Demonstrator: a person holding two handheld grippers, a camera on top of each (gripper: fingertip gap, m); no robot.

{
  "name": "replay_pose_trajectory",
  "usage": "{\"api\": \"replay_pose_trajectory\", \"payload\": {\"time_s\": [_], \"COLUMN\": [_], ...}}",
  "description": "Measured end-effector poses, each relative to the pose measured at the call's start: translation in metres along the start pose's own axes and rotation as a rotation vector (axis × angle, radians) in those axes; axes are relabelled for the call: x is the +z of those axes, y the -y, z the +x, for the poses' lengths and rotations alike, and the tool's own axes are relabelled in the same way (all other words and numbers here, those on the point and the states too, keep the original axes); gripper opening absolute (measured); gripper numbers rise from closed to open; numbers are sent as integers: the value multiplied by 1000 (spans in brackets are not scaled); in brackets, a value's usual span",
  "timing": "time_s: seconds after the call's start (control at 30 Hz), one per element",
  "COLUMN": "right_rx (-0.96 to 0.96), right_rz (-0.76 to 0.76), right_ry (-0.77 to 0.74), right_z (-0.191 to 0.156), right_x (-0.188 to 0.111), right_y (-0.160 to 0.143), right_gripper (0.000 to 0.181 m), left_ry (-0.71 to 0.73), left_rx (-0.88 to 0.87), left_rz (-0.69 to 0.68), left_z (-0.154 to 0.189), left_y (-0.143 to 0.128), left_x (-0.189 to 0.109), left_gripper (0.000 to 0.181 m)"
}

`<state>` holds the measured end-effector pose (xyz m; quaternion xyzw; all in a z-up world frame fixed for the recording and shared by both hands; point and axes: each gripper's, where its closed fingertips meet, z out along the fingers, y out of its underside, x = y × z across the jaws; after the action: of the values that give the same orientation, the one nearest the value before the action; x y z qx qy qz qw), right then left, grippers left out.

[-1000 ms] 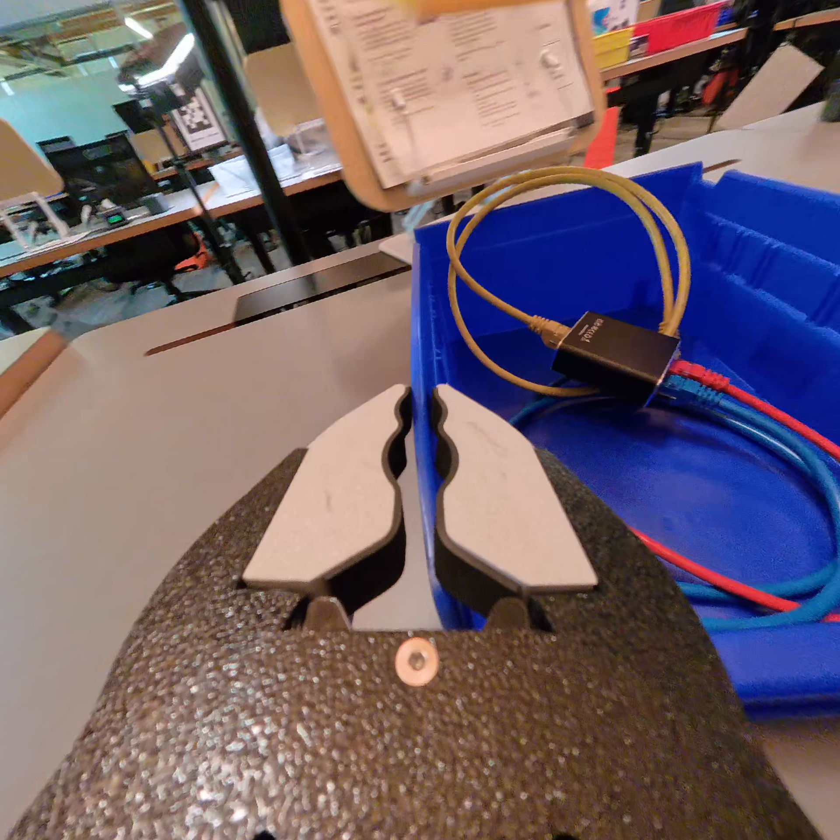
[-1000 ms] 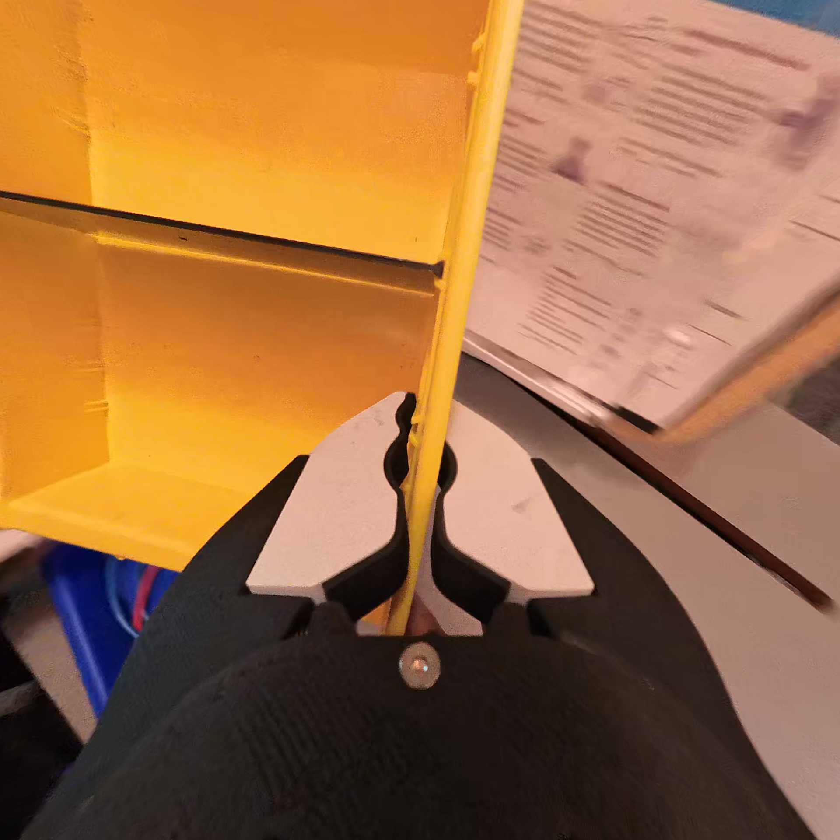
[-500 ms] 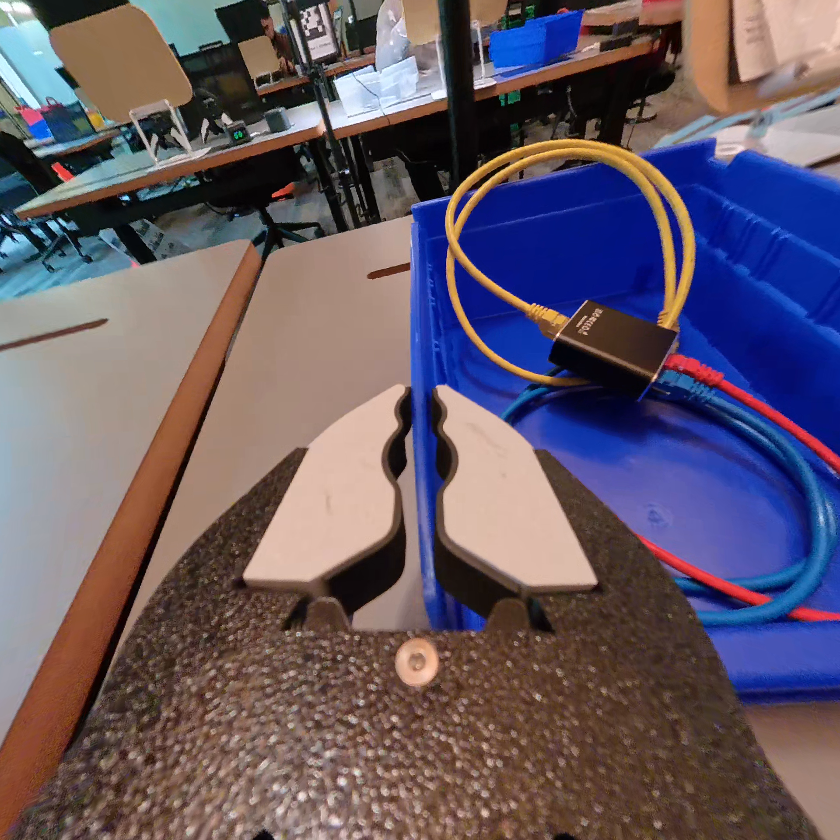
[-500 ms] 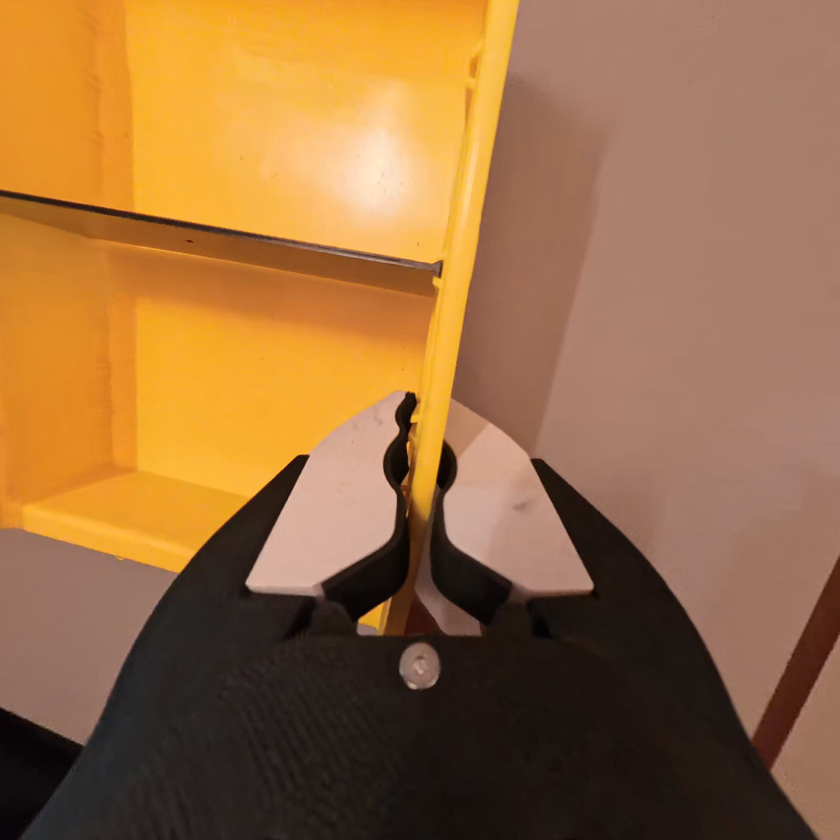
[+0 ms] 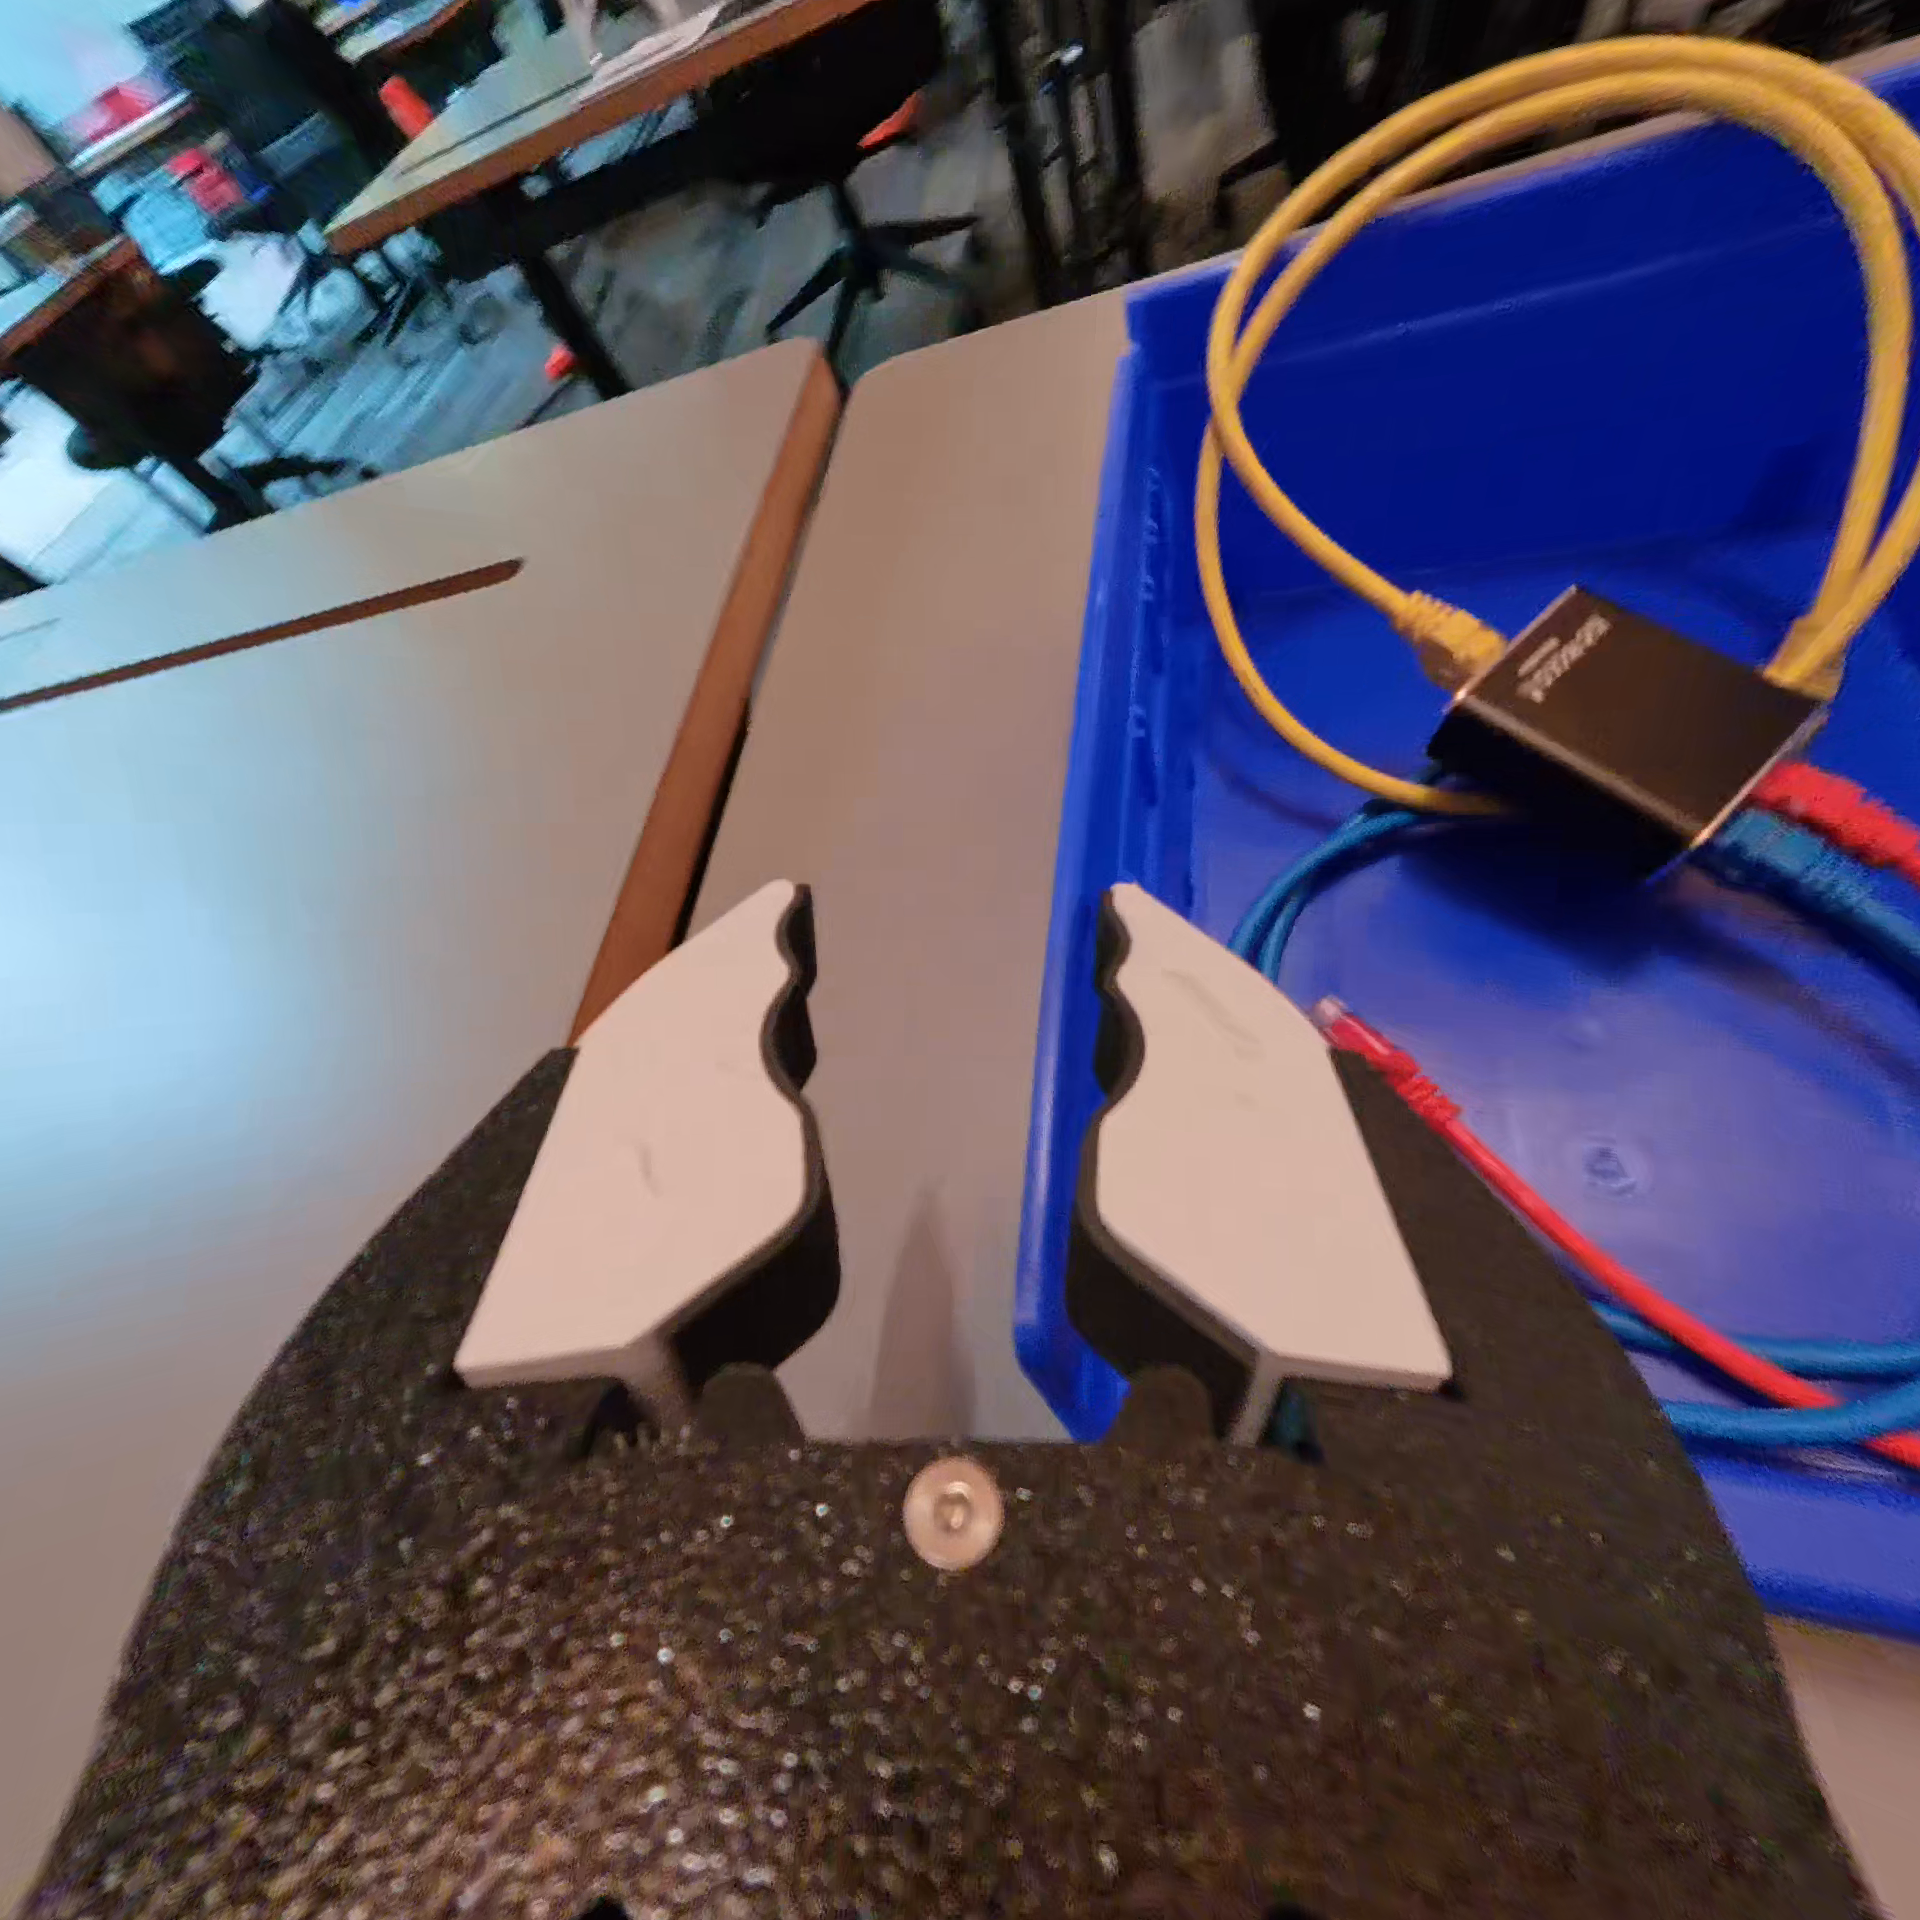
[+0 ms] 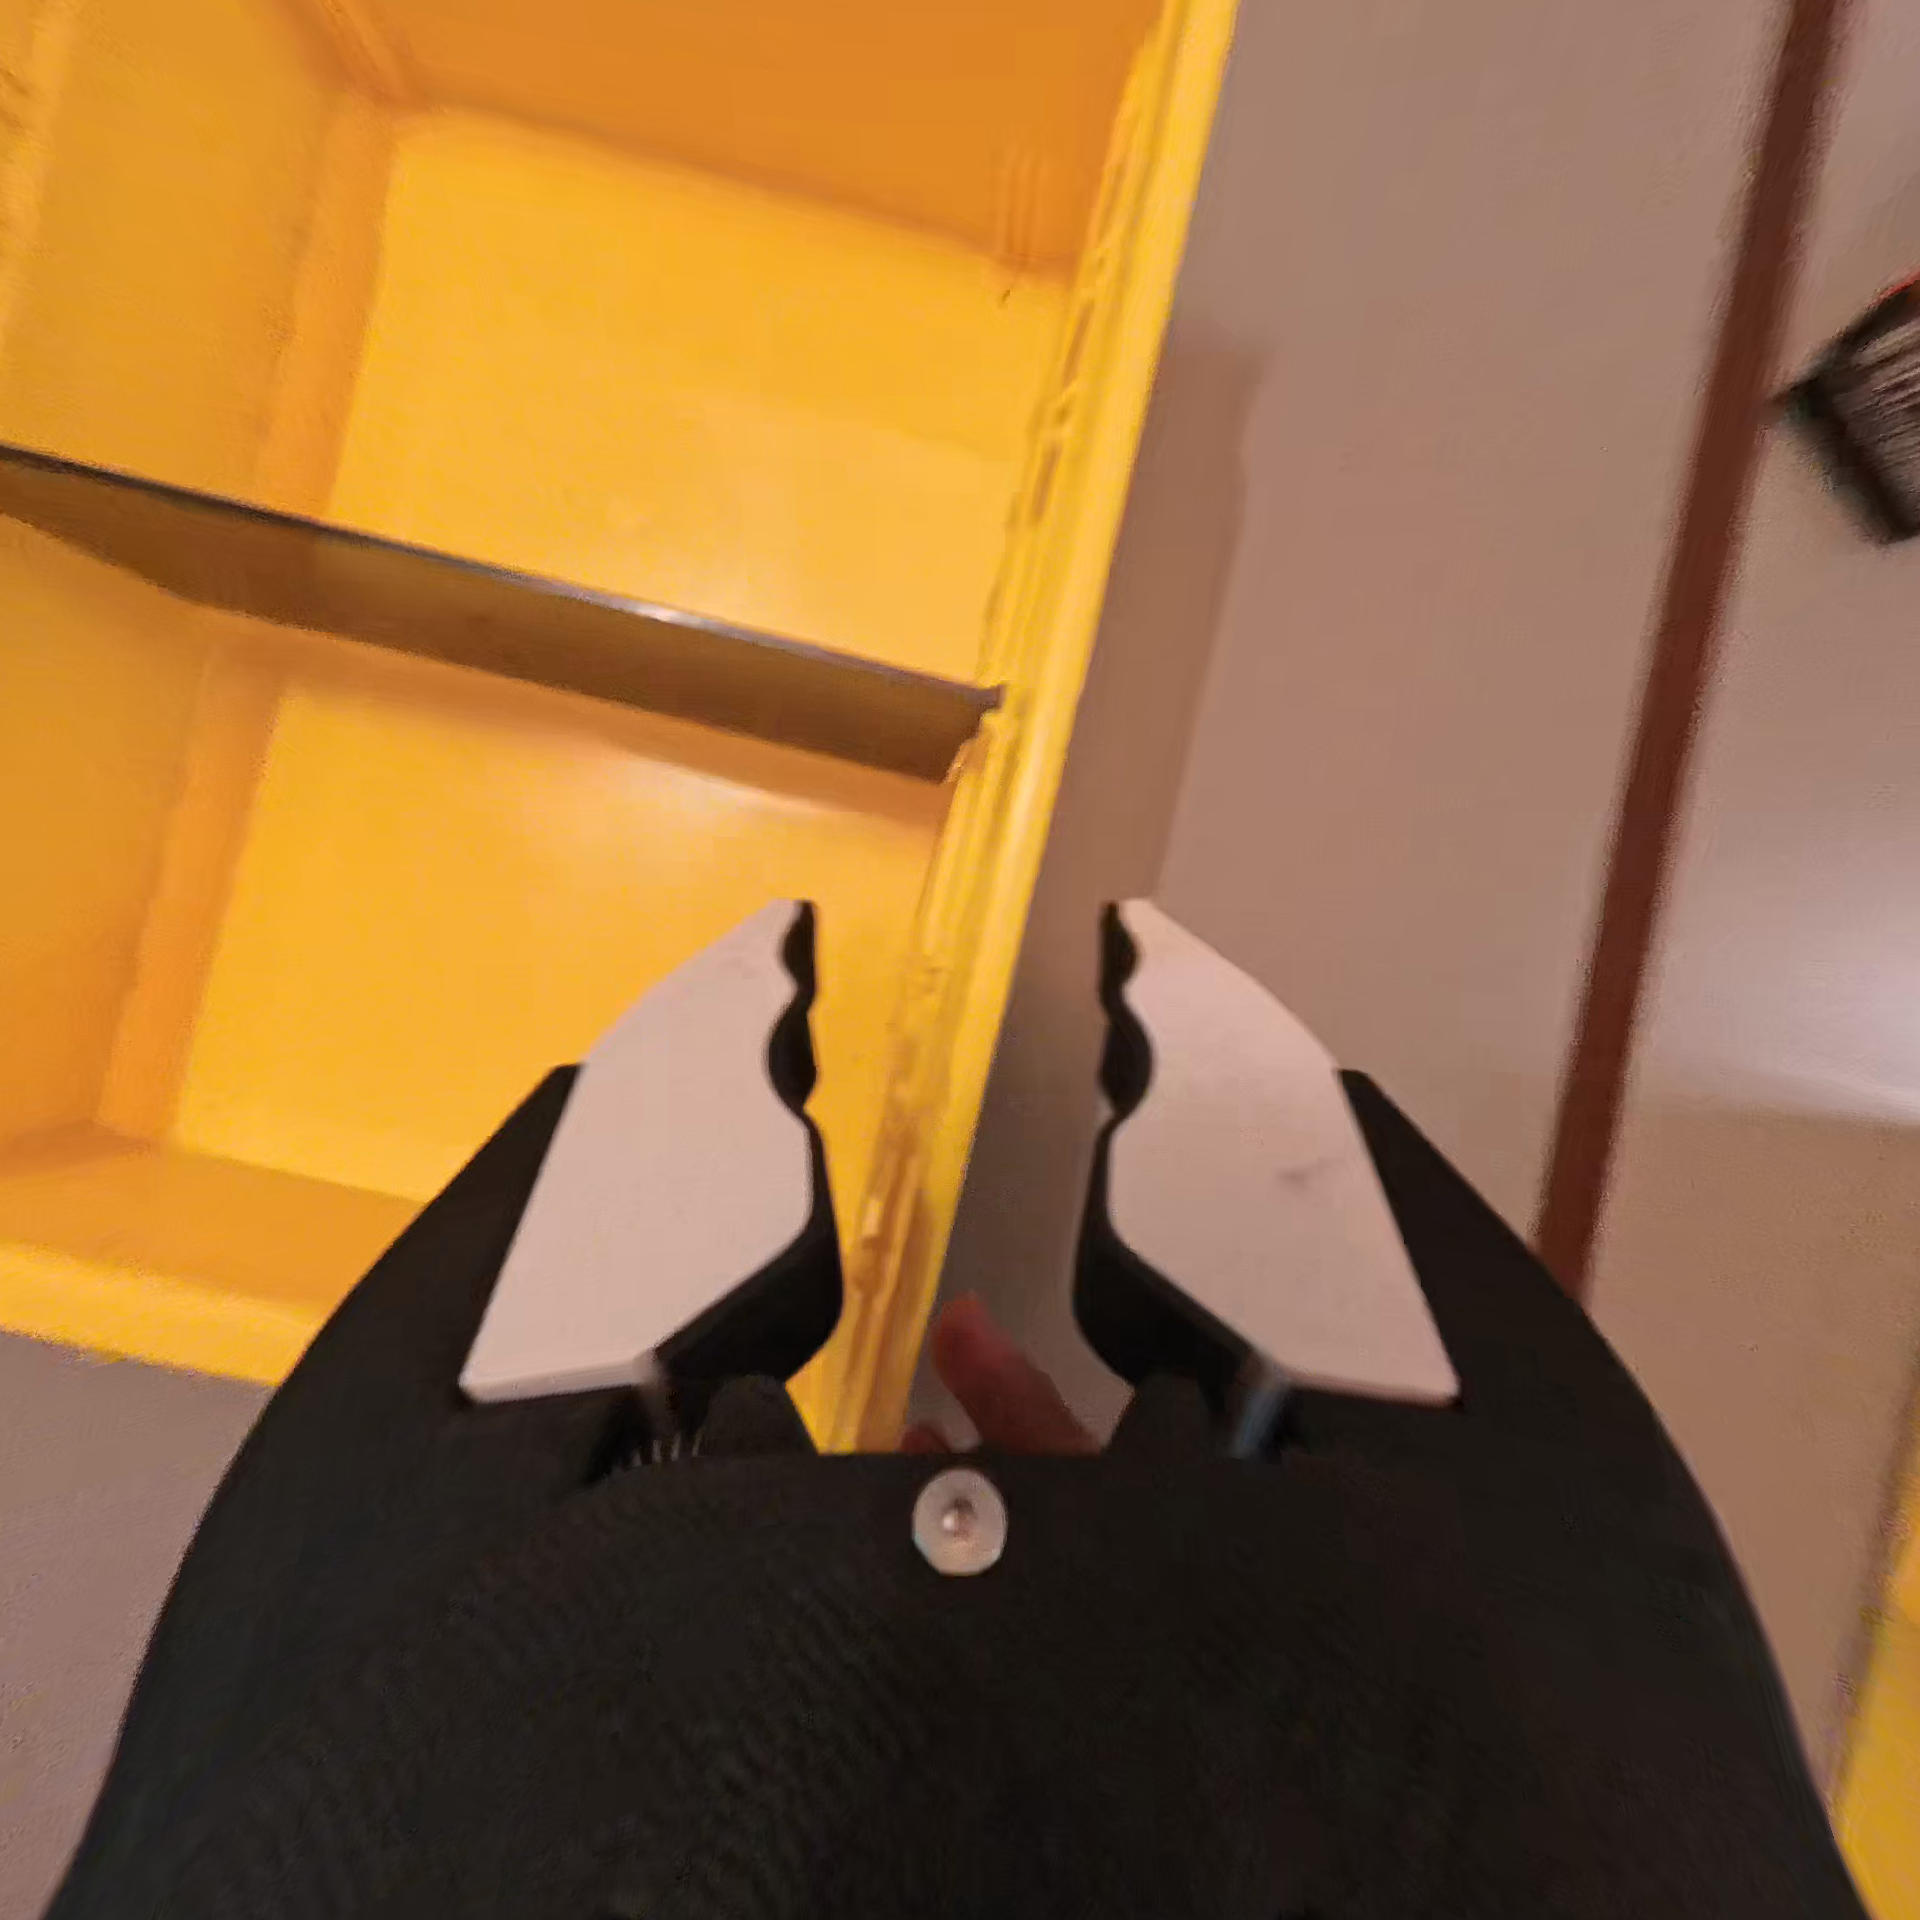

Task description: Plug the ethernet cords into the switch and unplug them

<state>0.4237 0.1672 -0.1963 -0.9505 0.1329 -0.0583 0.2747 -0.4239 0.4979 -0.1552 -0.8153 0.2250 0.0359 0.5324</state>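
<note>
Left claw (image 5: 954, 935): now spread wide, grasping nothing; half a second ago it pinched the blue bin (image 5: 1081, 935) wall, which now sits between its fingers.
Right claw (image 6: 956, 961): likewise released from the yellow bin (image 6: 1039, 727) wall.
Meaning: both bins set on the table (image 5: 416, 831); cable work can likely start.
Pose: both claws low, pointing forward along the walls.
Switch (image 5: 1631, 743): inside the blue bin, yellow cord (image 5: 1226, 416), blue cord (image 5: 1299, 894) and a red cord (image 5: 1849, 821) apparently plugged; a loose red plug (image 5: 1382, 1060) lies beside.

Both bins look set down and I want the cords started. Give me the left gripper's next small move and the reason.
Probably swing the open left gripper rightward over the blue bin's wall toward the loose red plug. That plug lies free on the bin floor near the right finger, while the black switch sits further back with yellow cable already attached.
</note>
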Motion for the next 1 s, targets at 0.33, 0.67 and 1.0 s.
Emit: {"api": "replay_pose_trajectory", "payload": {"time_s": [0.33, 0.67, 1.0], "right_rx": [-216, -407, -415], "right_rz": [469, 539, 586], "right_ry": [63, 246, 361], "right_z": [-107, -189, -224], "right_x": [-95, -112, -115], "right_y": [45, -7, -13], "right_gripper": [86, 78, 76], "left_ry": [-645, -728, -1030], "left_rx": [-595, -1056, -889], "left_rz": [-285, -441, 46], "left_z": [148, 174, 160], "left_y": [50, 13, 105], "left_x": [-14, 44, -15], "left_gripper": [71, 62, 24]}}
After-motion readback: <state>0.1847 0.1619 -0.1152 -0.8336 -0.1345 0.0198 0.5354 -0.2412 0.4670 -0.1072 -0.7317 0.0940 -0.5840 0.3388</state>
